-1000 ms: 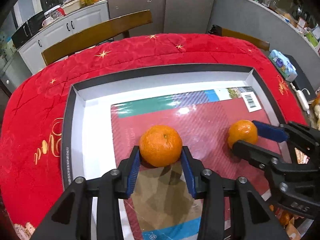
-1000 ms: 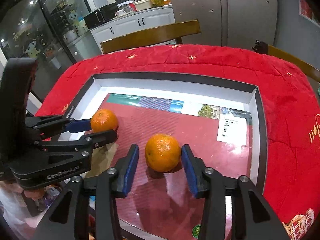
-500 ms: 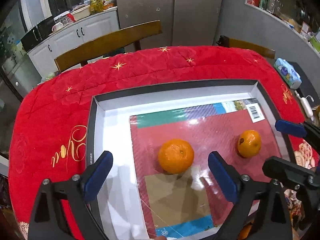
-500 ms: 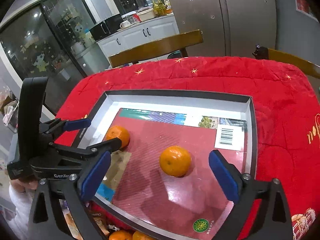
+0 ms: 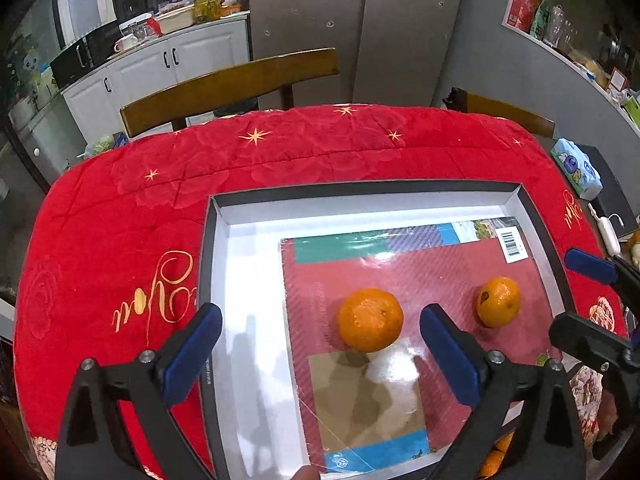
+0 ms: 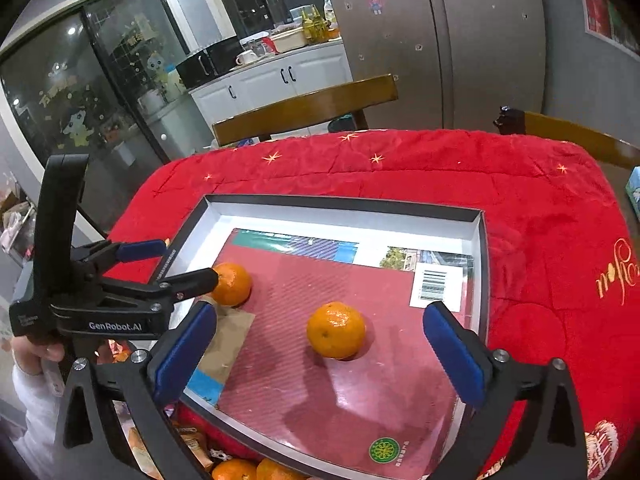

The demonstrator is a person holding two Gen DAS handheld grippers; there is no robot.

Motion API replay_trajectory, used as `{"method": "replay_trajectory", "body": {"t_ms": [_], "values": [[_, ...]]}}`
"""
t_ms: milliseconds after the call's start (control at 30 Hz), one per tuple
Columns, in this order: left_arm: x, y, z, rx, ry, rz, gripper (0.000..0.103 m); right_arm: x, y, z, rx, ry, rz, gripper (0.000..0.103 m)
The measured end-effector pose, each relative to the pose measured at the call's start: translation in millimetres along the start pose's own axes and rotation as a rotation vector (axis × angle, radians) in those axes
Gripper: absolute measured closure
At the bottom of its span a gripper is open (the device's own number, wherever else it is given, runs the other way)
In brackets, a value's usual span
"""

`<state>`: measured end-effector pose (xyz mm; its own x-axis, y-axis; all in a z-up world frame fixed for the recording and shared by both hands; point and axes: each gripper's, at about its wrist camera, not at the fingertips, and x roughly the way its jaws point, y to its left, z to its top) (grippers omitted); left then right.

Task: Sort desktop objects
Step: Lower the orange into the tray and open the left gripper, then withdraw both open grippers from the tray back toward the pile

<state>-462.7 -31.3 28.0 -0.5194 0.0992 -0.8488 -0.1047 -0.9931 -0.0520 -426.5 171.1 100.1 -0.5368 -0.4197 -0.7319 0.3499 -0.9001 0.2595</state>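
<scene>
**Both grippers wide, two oranges loose in the box**

I saw the worktop point(image 5: 100, 240) first, draped in a red quilted cloth with gold stars and script, filling the middle of both views. On it sat a shallow box point(image 5: 360, 200) with a dark rim and white inner walls; in the left wrist view it took the centre and lower right of the frame. A glossy red printed sheet point(image 5: 420, 272) with a barcode label lay flat on the box floor.

My left gripper point(image 5: 320, 344) was at the bottom of its own view, and its blue-padded fingers point(image 5: 192, 352) stood wide apart with nothing between them. The larger orange point(image 5: 370, 319) rested on the sheet just beyond the fingertips, right of centre, clear of both pads. The smaller orange point(image 5: 498, 302) sat further right, near the box's right wall.

My right gripper point(image 6: 320, 356) was also spread wide, holding nothing. In its view, one orange point(image 6: 336, 330) lay on the sheet at frame centre, ahead of the fingers. The other orange point(image 6: 232, 284) was at centre left, partly behind a finger of the left gripper, which entered from the left edge.

At the bottom edge of the right wrist view I could make out more oranges point(image 6: 248, 470) outside the box. Wooden chair backs point(image 5: 228, 84) stood behind the worktop in the upper part of each frame.
</scene>
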Motion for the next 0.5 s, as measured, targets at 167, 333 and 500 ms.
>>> {"method": "replay_trajectory", "body": {"t_ms": [167,333,500], "values": [[-6,2,-1,0.011,-0.023,0.003,0.003,-7,0,1,0.006,-0.012,0.007,0.0],[-16,-1,-1,0.03,-0.043,0.019,0.003,-22,5,2,0.005,-0.037,-0.003,0.0],[-44,0,-2,0.032,-0.095,-0.005,0.003,-56,9,0,0.032,-0.108,-0.024,0.0]]}}
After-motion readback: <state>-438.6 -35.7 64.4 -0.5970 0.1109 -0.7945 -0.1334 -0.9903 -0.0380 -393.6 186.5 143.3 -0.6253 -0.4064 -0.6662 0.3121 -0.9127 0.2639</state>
